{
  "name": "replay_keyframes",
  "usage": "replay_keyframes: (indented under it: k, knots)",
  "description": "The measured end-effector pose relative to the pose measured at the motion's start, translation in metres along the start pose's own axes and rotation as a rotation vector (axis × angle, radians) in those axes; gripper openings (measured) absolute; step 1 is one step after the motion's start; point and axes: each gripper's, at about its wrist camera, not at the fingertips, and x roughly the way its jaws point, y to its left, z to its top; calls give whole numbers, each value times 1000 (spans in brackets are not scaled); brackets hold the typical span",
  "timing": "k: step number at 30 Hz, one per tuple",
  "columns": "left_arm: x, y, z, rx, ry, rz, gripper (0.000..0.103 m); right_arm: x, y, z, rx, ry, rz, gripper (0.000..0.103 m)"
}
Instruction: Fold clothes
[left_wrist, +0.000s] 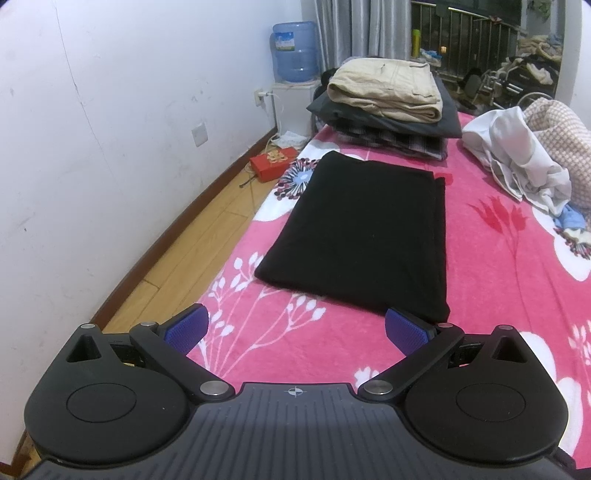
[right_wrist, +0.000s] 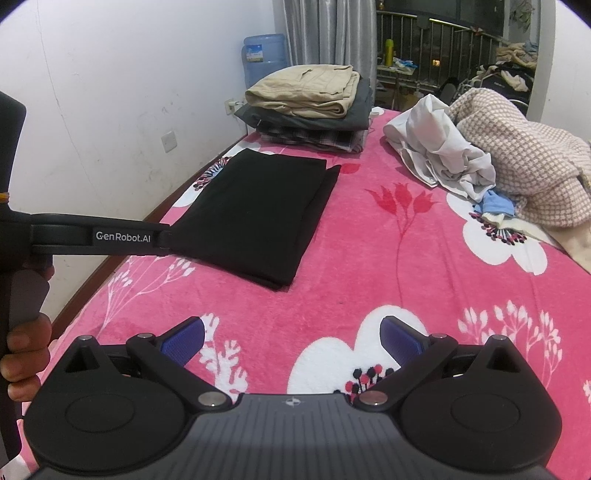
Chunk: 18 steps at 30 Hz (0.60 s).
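Note:
A folded black garment (left_wrist: 362, 236) (right_wrist: 258, 218) lies flat on the pink flowered blanket (left_wrist: 498, 295) (right_wrist: 369, 266), near the bed's left edge. My left gripper (left_wrist: 295, 328) hovers just short of its near edge, open, with nothing between the blue pads. My right gripper (right_wrist: 291, 338) is open too, above bare blanket to the right of the garment and nearer than it. In the right wrist view the left gripper's body (right_wrist: 99, 240) reaches in from the left, held by a hand (right_wrist: 26, 354). Behind the black garment stands a stack of folded clothes (left_wrist: 388, 99) (right_wrist: 306, 103), beige on top.
A crumpled pile of white cloth (left_wrist: 517, 162) (right_wrist: 443, 155) and a checked blanket (right_wrist: 524, 158) sits at the bed's right. Left of the bed are wooden floor (left_wrist: 207, 236), a red box (left_wrist: 273, 162), a water bottle (left_wrist: 295, 51) and a white wall.

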Motion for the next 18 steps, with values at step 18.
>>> replay_keyframes:
  k: [18]
  knots:
    - [0, 0, -2, 4, 5, -4, 103, 0, 0, 0, -2, 3, 1, 103]
